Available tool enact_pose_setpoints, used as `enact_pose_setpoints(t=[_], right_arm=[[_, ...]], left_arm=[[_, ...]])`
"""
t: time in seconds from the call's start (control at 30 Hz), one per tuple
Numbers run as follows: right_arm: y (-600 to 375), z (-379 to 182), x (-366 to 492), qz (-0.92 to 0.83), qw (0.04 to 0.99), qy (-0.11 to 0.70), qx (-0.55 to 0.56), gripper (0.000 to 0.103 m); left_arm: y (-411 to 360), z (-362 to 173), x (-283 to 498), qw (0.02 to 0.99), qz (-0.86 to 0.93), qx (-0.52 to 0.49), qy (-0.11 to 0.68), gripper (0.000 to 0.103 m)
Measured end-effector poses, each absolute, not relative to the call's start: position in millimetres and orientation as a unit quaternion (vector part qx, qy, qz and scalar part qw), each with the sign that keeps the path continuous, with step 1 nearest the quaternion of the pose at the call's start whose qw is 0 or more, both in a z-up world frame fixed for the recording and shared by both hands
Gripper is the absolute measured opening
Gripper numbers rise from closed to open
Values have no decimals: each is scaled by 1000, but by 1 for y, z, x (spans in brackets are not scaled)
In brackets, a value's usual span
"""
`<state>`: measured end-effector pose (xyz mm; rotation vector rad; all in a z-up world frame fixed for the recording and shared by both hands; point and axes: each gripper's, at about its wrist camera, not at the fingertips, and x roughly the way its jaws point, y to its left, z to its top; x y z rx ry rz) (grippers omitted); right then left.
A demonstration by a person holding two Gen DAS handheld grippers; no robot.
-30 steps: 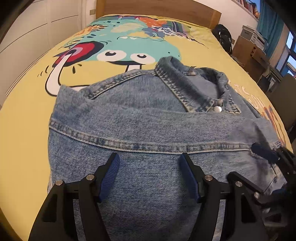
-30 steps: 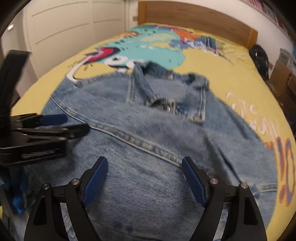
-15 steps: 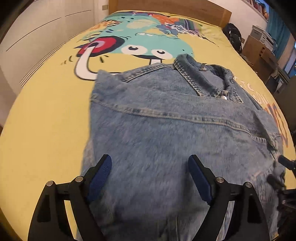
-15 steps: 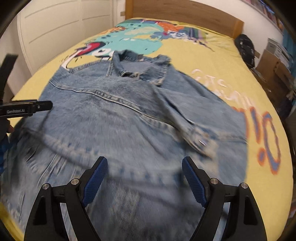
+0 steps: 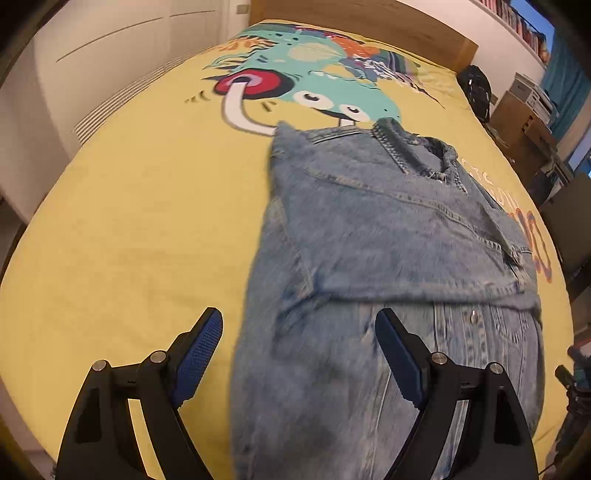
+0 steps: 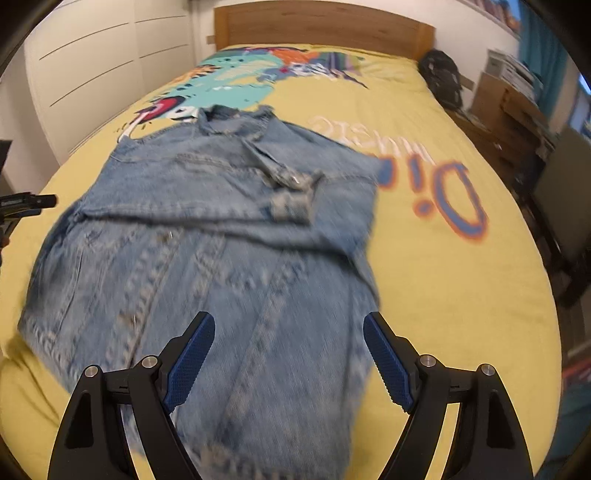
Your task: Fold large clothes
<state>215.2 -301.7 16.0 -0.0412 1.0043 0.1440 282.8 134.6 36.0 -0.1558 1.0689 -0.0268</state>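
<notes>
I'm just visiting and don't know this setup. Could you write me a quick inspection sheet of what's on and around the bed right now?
Surface: bed cover, yellow with a cartoon creature and lettering, covers the bed.
Job's things: denim jacket lies on the cover, collar toward the headboard, both sleeves folded across the body, lower part still flat.
Clutter: nothing seen on the bed besides the jacket.
Grippers: left gripper open, nothing between its jaws, which have just been opening; right gripper open, nothing held.
Cables: nothing seen.
Surroundings: wooden headboard; white wardrobe doors; black bag beside the bed; cardboard boxes; teal curtain.
</notes>
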Motion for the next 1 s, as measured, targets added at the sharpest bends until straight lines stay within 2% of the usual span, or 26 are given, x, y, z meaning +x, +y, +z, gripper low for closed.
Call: enact_pose_setpoints(t=[0.2, 0.47, 1.0], right_arm=[[-319, -3, 175, 48, 859, 509, 0, 84], [-326, -19, 155, 42, 848, 528, 25, 84], [-326, -41, 154, 52, 829, 556, 40, 84]], left_arm=[[155, 34, 241, 851, -7, -94, 517, 81], [167, 6, 201, 831, 3, -105, 547, 81], [172, -35, 178, 809, 3, -105, 578, 81]])
